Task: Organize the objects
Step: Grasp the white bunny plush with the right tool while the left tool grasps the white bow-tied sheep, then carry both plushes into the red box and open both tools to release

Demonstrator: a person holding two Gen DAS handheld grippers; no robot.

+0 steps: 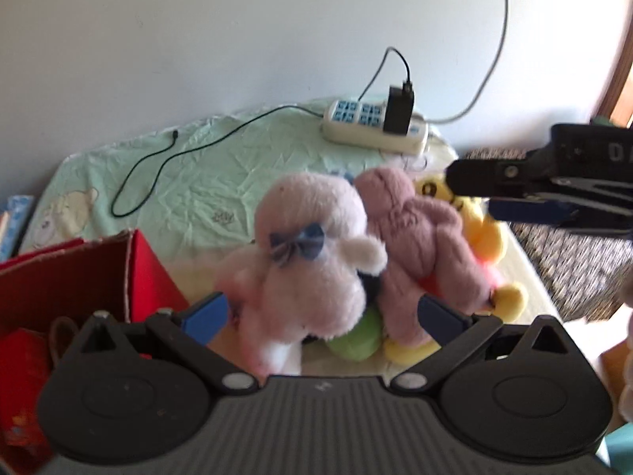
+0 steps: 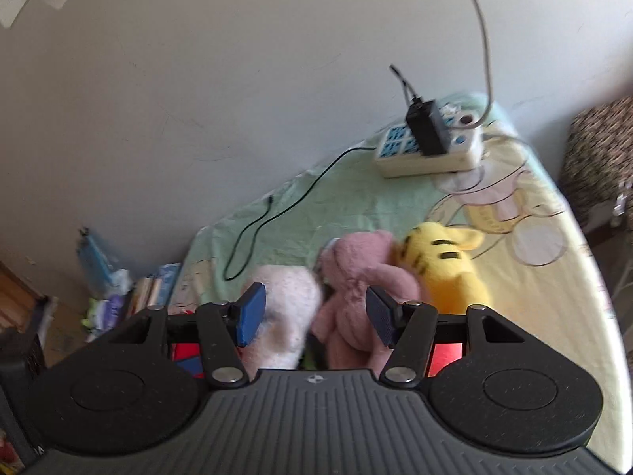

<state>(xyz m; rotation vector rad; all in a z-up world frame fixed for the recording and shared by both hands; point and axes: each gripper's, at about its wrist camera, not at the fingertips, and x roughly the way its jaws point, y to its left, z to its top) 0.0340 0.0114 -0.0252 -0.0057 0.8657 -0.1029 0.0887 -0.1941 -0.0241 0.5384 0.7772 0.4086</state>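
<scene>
A pile of plush toys lies on the table: a pale pink lamb with a blue bow [image 1: 304, 261], a mauve pink plush [image 1: 419, 233], a yellow striped plush [image 1: 482, 233] and a green piece [image 1: 356, 336] beneath. My left gripper [image 1: 322, 316] is open, its blue pads either side of the lamb. My right gripper [image 2: 312, 318] is open above the pale lamb [image 2: 289, 308] and the mauve plush [image 2: 356, 277], with the yellow plush [image 2: 447, 269] to the right. The right gripper also shows from the side in the left wrist view [image 1: 486, 194].
A red cardboard box [image 1: 79, 277] stands at the left. A white power strip [image 1: 372, 124] with a black charger and a black cable [image 1: 158, 166] lies at the back by the wall. A patterned seat [image 2: 597, 158] stands to the right.
</scene>
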